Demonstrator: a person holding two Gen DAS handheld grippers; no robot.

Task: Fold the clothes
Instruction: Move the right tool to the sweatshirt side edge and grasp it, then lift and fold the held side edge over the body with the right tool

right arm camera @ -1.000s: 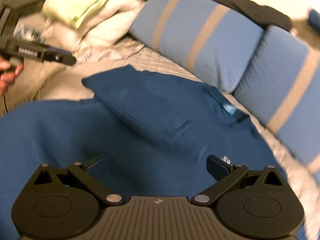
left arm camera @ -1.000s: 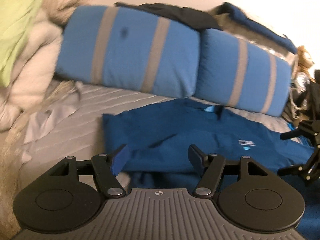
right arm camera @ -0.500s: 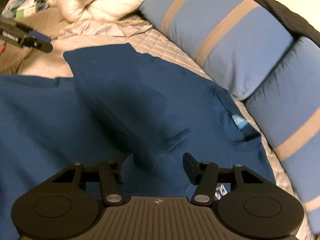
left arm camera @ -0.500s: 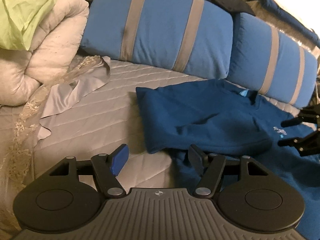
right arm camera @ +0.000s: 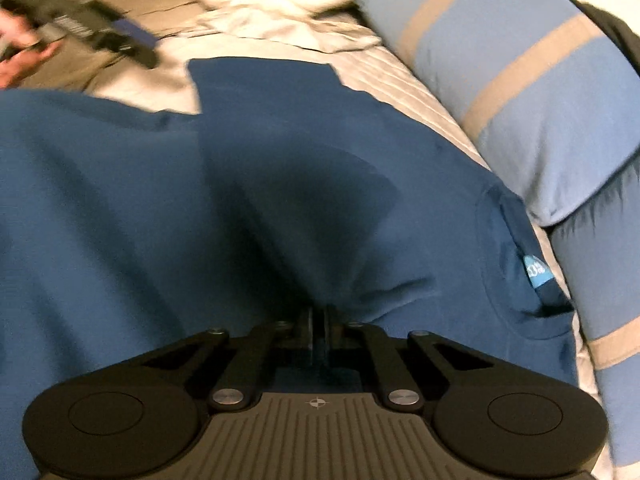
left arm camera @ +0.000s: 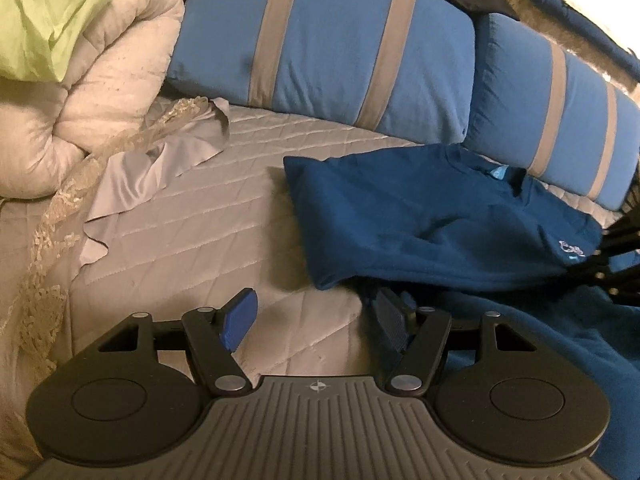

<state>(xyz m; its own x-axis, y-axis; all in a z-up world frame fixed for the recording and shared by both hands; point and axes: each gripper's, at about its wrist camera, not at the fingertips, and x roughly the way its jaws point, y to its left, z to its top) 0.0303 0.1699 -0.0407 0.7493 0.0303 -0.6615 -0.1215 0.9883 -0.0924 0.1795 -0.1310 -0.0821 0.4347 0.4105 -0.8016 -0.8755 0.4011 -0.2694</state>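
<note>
While R gripper [right arm camera: 318, 320] clamps shirt [right arm camera: 120, 200] fabric, fingers together: L gripper [left arm camera: 316, 320] spread wide, empty, over mattress [left arm camera: 192, 240] at shirt edge, pillows [left arm camera: 328, 48] behind.

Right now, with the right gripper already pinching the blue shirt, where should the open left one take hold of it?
Take the near corner of the folded-over flap of the blue shirt, where the edge lifts slightly off the quilted mattress. Bring the open left hand-held gripper in low from the bare mattress side. The right hand-held gripper is shut on fabric near the collar.
</note>
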